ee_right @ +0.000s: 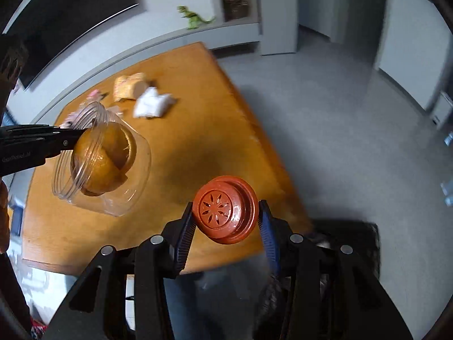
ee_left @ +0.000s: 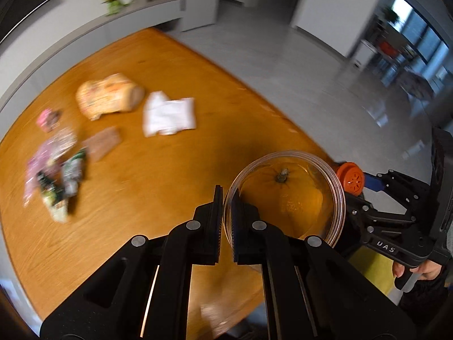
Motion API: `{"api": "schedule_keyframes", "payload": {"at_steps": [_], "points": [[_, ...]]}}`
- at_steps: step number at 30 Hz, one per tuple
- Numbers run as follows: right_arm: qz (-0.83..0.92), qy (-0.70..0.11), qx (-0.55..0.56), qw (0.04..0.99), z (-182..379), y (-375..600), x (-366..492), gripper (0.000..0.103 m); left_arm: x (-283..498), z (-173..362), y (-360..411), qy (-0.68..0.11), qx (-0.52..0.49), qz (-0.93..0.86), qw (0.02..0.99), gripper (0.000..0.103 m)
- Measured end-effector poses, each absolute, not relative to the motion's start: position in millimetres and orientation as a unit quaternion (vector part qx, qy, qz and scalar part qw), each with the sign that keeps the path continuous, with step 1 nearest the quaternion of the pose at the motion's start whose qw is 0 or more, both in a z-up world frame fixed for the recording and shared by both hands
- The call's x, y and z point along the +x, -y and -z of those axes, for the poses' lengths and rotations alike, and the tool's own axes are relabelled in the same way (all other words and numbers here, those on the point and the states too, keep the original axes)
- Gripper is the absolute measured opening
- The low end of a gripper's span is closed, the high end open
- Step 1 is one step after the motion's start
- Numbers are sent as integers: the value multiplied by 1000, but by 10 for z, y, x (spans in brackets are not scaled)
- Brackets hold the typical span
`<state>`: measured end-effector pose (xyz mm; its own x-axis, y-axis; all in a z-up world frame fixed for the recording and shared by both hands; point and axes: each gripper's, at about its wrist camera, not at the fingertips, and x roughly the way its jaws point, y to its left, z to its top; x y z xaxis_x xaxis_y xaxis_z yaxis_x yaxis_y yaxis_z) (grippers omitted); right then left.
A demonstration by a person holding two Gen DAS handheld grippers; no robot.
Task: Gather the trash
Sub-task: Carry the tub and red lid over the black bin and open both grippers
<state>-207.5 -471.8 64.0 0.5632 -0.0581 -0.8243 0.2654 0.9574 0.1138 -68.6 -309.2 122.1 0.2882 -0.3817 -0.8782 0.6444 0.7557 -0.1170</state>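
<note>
My left gripper (ee_left: 226, 198) is shut on the rim of a clear plastic jar (ee_left: 286, 198) with orange peel inside, held above the wooden table (ee_left: 141, 198). The right wrist view shows the jar (ee_right: 104, 164) tilted, with the left gripper (ee_right: 80, 136) at its rim. My right gripper (ee_right: 226, 206) is shut on an orange perforated lid (ee_right: 223, 212), near the table's corner. In the left wrist view the lid (ee_left: 349, 178) sits just right of the jar. Trash lies on the table: an orange snack bag (ee_left: 109, 96), a white crumpled bag (ee_left: 170, 114), a brown wrapper (ee_left: 103, 143) and a wrapper pile (ee_left: 53, 175).
A dark bin-like container (ee_right: 348, 243) stands on the grey floor (ee_right: 339, 127) right of the table corner, partly hidden by my right gripper. A green toy dinosaur (ee_right: 195, 18) stands on the ledge behind the table. A hand (ee_left: 419, 269) holds the right gripper.
</note>
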Motion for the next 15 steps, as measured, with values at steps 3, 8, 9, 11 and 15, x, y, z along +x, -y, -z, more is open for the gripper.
{"api": "schedule_keyframes", "payload": {"at_steps": [3, 8, 9, 11, 15], "points": [[141, -462, 143, 864, -481, 5128, -2525, 46, -986, -1088, 3769, -501, 160, 374, 764, 5], [213, -472, 202, 831, -151, 5715, -3184, 46, -1460, -746, 4697, -511, 208, 437, 710, 5], [220, -473, 210, 827, -92, 5764, -3248, 46, -1548, -676, 4856, -513, 217, 444, 702, 5], [237, -475, 229, 816, 19, 5925, -3463, 46, -1716, -525, 5151, -516, 235, 458, 685, 5], [255, -481, 250, 801, 182, 6109, -3690, 46, -1990, -237, 5581, -529, 261, 475, 653, 5]]}}
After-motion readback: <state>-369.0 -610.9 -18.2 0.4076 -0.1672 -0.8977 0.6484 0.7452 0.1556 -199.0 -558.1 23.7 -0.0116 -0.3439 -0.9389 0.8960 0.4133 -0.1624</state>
